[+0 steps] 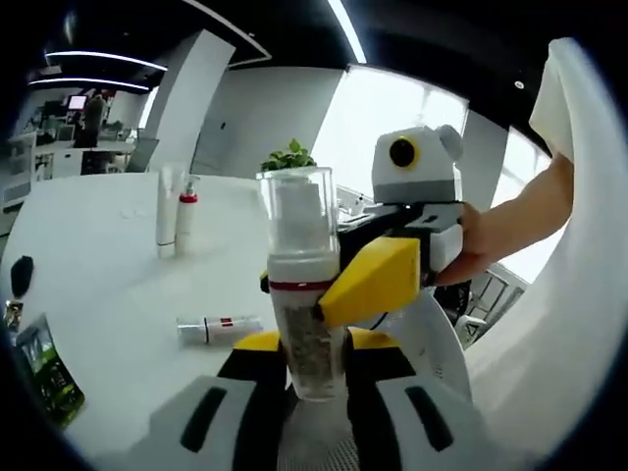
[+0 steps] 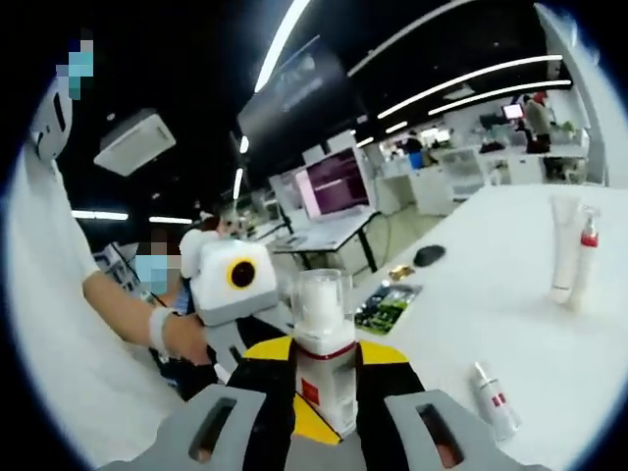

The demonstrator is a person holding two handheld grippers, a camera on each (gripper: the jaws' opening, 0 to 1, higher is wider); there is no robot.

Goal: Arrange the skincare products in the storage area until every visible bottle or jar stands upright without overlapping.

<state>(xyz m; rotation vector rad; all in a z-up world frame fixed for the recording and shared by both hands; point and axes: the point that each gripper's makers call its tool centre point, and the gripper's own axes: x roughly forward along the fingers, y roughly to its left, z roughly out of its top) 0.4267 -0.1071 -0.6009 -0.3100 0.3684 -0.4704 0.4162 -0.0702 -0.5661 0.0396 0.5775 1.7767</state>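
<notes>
A pump bottle [image 1: 302,285] with a clear cap, a white body and a red band is held above the white table [image 1: 108,294]. My left gripper [image 1: 314,345] is shut on its lower end. My right gripper [image 1: 312,289] comes in from the right, its yellow jaws closed on the bottle's middle. In the right gripper view the same bottle [image 2: 324,343] stands between the yellow jaws of my right gripper [image 2: 326,361], and the left gripper [image 2: 257,332] sits behind it. A small bottle [image 1: 218,329] [image 2: 494,397] lies on its side. A white tube [image 1: 165,211] [image 2: 562,245] and a red-collared spray bottle [image 1: 185,211] [image 2: 587,250] stand upright together.
A black mouse [image 1: 22,275] [image 2: 429,255] and a green packet [image 1: 49,368] [image 2: 388,294] lie near the table [image 2: 549,343] edge. A potted plant [image 1: 287,157] stands at the far side. A person's hand [image 1: 481,245] holds the right gripper.
</notes>
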